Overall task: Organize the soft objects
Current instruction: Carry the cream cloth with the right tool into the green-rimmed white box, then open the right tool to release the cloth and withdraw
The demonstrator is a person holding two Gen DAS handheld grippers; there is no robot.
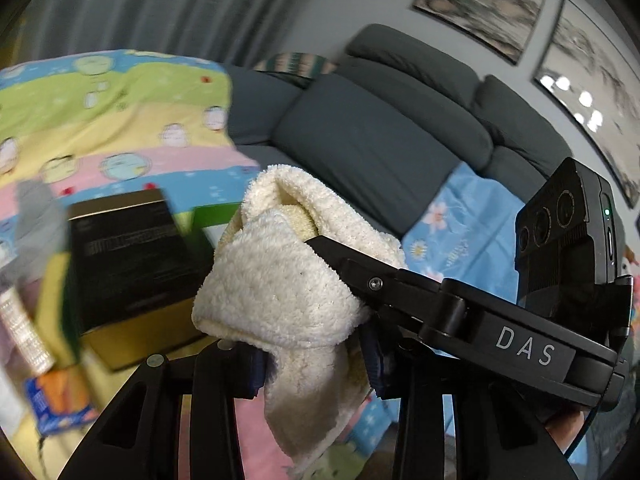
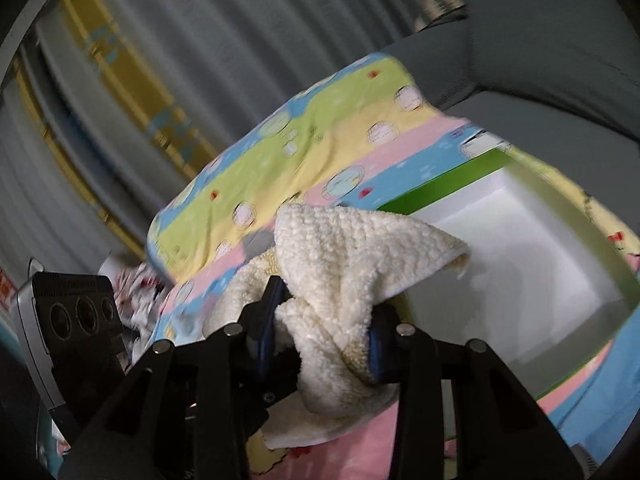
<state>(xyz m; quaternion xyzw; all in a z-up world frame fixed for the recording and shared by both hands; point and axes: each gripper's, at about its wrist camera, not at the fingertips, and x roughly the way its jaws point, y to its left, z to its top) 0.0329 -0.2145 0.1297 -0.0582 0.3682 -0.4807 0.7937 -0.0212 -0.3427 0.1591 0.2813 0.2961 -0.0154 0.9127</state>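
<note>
I have both tongs, left [image 1: 316,364] and right [image 2: 328,344], clenched on the fluffy cream terry towel [image 1: 280,280], lifted near the green-rimmed white box [image 2: 500,248]; uneven release could drape it over the rim.

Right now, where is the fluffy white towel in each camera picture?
Left wrist view: the towel bunches in the lower middle, pinched by the left gripper, with the right gripper's finger reaching in from the right.
Right wrist view: the same towel sits in the middle, pinched by the right gripper, just left of the green-edged white box.
Shared landmark: the colourful cartoon blanket behind the towel.
</note>
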